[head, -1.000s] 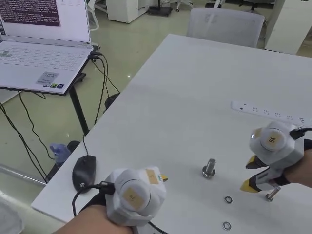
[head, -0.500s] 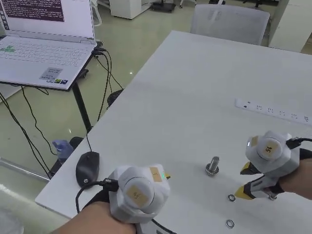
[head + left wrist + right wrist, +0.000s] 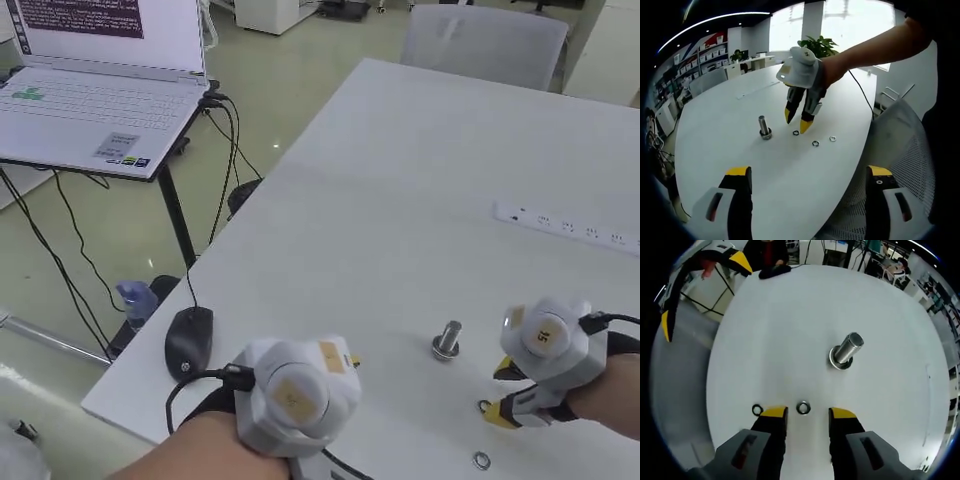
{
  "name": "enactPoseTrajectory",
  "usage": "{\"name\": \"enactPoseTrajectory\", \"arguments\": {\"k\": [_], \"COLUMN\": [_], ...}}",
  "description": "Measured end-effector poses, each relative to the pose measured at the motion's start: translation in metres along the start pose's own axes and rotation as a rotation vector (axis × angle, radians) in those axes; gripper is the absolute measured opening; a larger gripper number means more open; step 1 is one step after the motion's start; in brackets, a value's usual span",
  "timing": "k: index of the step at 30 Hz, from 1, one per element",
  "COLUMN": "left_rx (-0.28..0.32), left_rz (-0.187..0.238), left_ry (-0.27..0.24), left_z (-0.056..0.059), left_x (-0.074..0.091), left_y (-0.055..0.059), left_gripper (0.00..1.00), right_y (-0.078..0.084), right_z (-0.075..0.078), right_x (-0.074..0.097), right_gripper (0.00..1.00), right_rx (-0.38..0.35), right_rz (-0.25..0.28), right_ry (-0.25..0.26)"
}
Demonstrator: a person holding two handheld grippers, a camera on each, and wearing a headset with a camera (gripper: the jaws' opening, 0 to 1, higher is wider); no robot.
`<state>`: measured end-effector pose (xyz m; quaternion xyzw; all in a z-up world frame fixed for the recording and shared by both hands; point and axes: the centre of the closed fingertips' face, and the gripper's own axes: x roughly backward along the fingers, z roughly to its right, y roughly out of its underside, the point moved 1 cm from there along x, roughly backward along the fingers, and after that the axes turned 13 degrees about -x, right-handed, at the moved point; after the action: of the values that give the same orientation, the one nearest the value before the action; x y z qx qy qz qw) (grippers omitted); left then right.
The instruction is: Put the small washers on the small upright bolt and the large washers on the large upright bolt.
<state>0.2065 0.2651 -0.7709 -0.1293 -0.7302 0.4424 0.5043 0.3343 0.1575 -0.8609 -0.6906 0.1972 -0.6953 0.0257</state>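
An upright steel bolt (image 3: 447, 340) (image 3: 763, 126) (image 3: 846, 351) stands on the white table (image 3: 400, 200). My right gripper (image 3: 500, 393) (image 3: 796, 121) (image 3: 808, 414) is open and points down just right of the bolt. A small washer (image 3: 803, 407) (image 3: 796, 133) lies flat on the table between its yellow tips. A second washer (image 3: 757, 410) (image 3: 481, 460) (image 3: 815, 143) lies close by, and a third washer (image 3: 832, 138) lies beyond it. My left gripper (image 3: 808, 172) (image 3: 340, 365) is open and holds nothing, near the table's front edge.
A power strip (image 3: 570, 228) lies at the table's far right. A black mouse (image 3: 187, 340) sits at the left front corner, with its cable running off the edge. A laptop (image 3: 100, 90) is on a stand to the left, and a grey chair (image 3: 480, 45) is behind the table.
My right gripper has come down and toward the near washer, so its tips now straddle it. A smaller bolt seen earlier by that gripper is now hidden. The left gripper has barely moved.
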Motion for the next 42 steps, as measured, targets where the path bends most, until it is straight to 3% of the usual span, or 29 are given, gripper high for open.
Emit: {"name": "enactPoseTrajectory", "arguments": {"k": [4,13,26,29,42], "left_rx": [-0.002,-0.011,-0.009,-0.006,-0.006], "left_rz": [-0.002,-0.011,-0.004,-0.004,-0.006], "left_ry": [-0.001,0.007,0.002,0.004,0.002], "left_z": [-0.001,0.002,0.002,0.004,0.007], "left_x": [0.001,0.003,0.006,0.006,0.008], "left_y": [0.001,0.004,0.002,0.002,0.005], "left_gripper": [0.94,0.92,0.90,0.89,0.87], "right_y": [0.002,0.003,0.003,0.004,0.003], "right_z": [0.004,-0.002,-0.004,-0.007,-0.008], "right_x": [-0.003,-0.008,-0.008,-0.008,-0.010], "right_gripper": [0.34,0.32,0.24,0.19,0.13], "right_rx": [-0.011,-0.002,-0.052,-0.047,-0.044], "right_rz": [-0.014,-0.025,-0.023,-0.034,-0.083], "right_ry": [0.016,0.012,-0.009,-0.004,0.017]}}
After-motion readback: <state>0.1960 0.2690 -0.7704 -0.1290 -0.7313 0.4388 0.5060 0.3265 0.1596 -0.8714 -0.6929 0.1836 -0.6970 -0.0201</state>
